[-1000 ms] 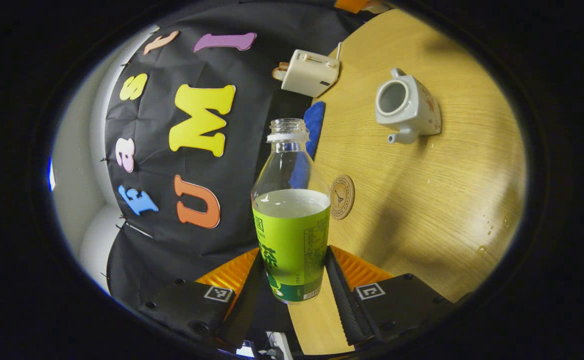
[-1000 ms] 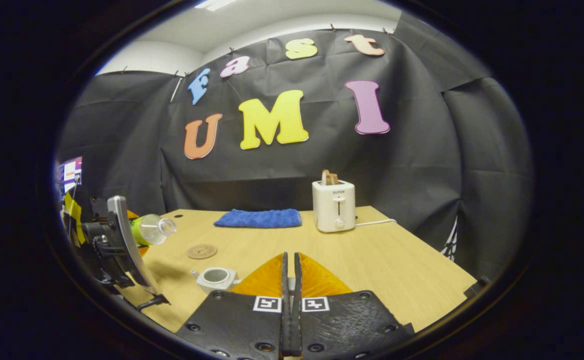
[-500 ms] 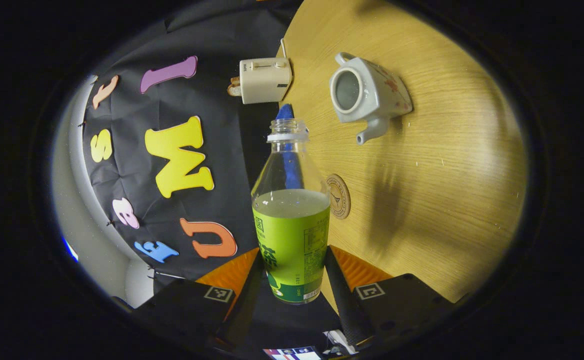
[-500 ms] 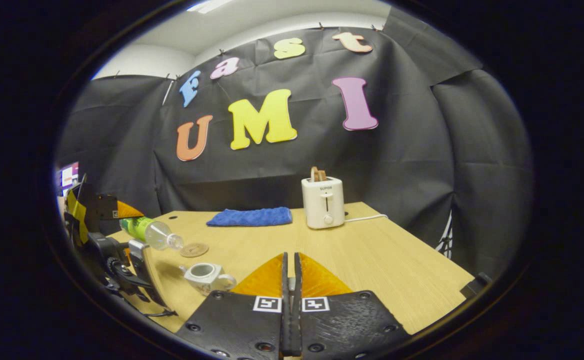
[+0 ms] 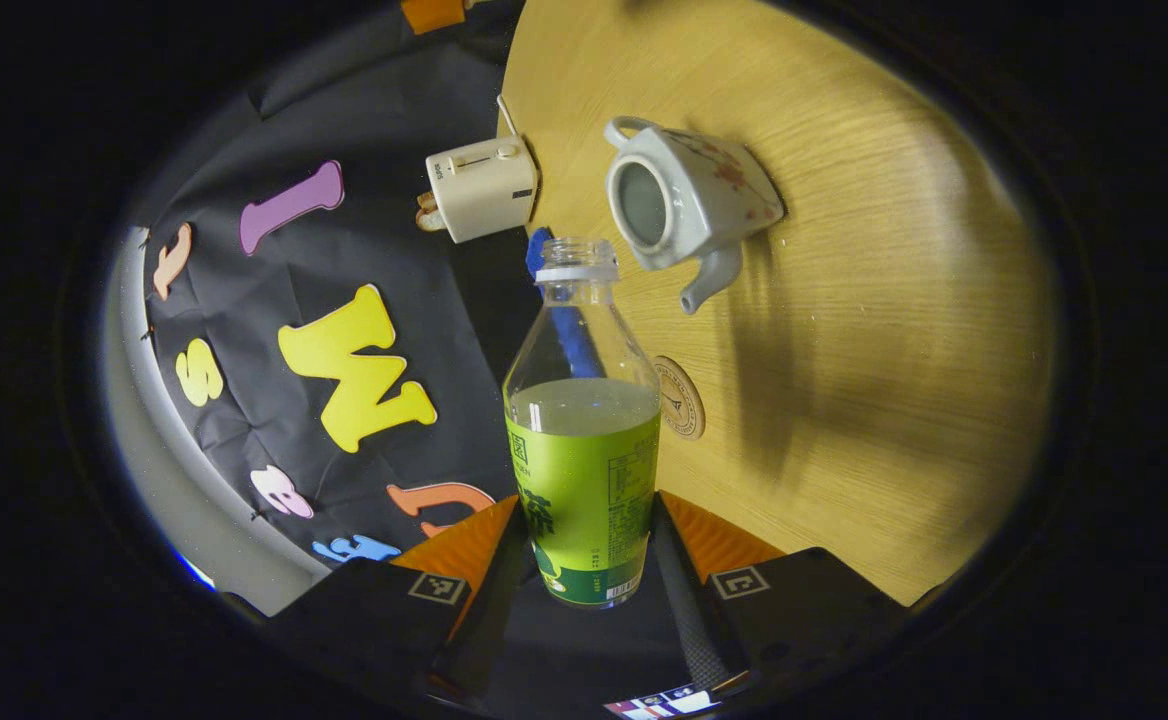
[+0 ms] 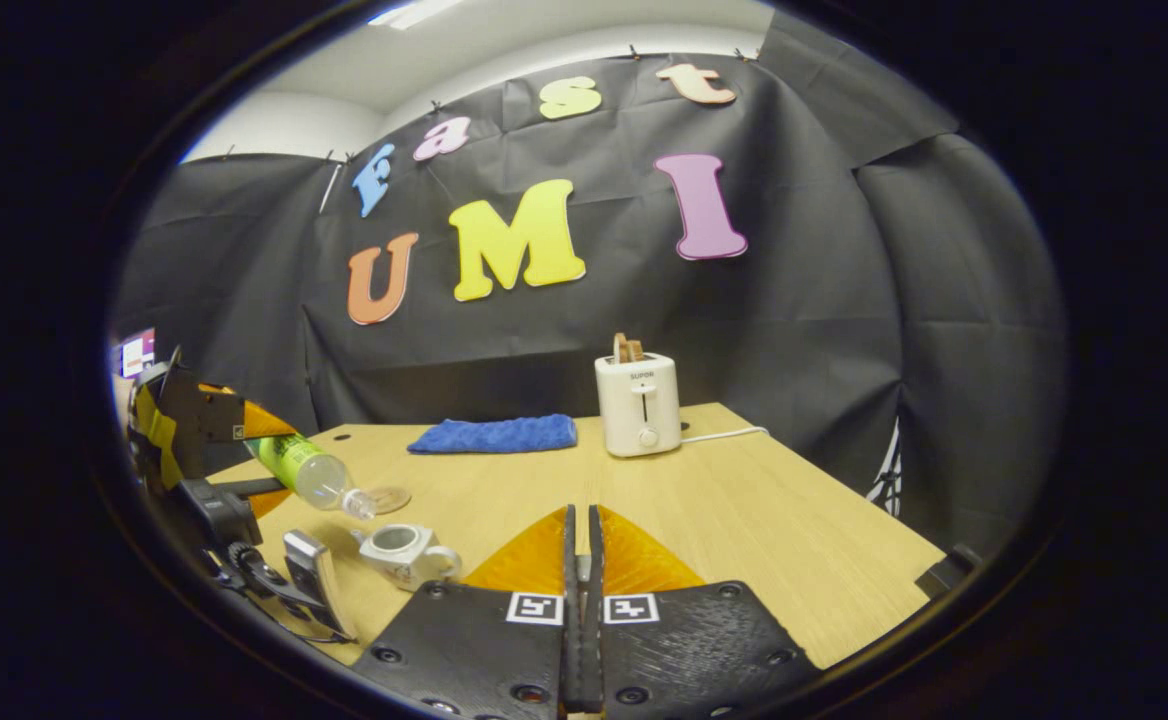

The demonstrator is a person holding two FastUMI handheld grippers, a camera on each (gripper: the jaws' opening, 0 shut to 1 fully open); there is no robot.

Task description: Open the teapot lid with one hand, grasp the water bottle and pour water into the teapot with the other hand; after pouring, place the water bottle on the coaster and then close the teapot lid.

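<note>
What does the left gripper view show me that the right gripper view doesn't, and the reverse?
Left gripper view: the left gripper, its fingers pressing both sides of the water bottle, the liquid level inside, and a look into the lidless teapot. Right gripper view: the bottle side-on, tilted neck-down near the teapot, and the right gripper with fingers together. Shared: bottle, teapot, coaster, toaster, blue cloth, table.

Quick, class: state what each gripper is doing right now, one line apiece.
Left gripper: closed on the water bottle, both fingers pressing its sides.
Right gripper: fingers closed together; whether they pinch anything cannot be told.
</note>
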